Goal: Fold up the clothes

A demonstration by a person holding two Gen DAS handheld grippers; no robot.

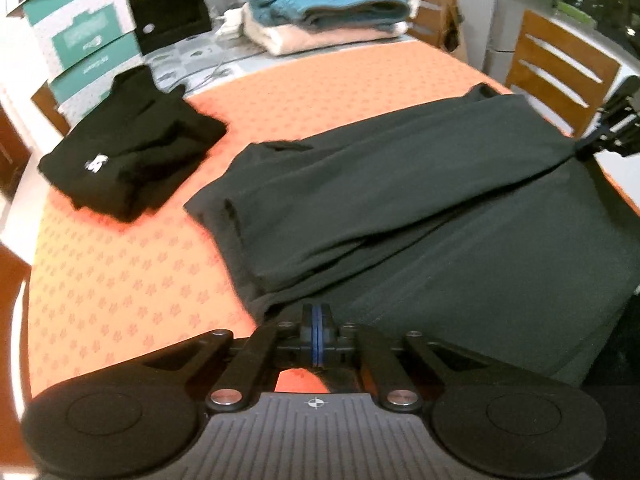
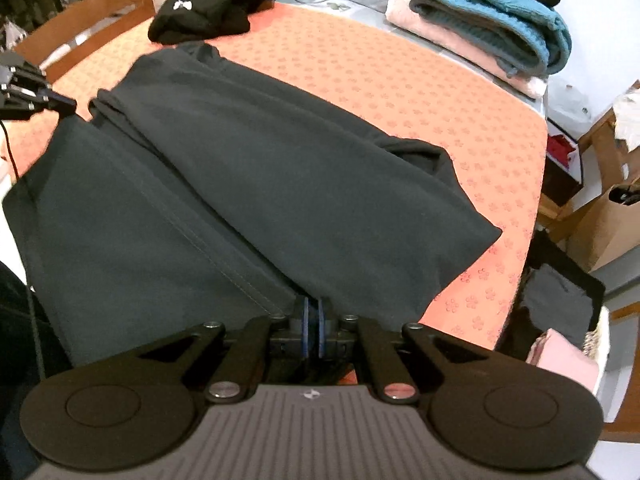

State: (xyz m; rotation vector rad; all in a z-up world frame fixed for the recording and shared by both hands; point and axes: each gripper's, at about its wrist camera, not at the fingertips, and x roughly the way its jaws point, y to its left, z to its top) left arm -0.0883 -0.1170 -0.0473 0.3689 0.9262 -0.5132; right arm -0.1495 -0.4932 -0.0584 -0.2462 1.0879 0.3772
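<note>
A dark grey garment (image 1: 420, 208) lies partly folded on the orange tablecloth (image 1: 132, 276); it also shows in the right wrist view (image 2: 240, 184). My left gripper (image 1: 316, 314) is shut on the garment's near edge at its left corner. My right gripper (image 2: 313, 309) is shut on the garment's near edge at the other end, with cloth pinched between the blue pads. Each gripper shows in the other's view: the right one (image 1: 580, 148) at the far right, the left one (image 2: 68, 104) at the far left.
A folded black garment (image 1: 132, 156) with a white logo lies at the table's left. A stack of folded teal and pink knitwear (image 1: 324, 4) stands at the back. Boxes (image 1: 80, 36) stand back left. Wooden chairs (image 1: 560, 68) flank the table.
</note>
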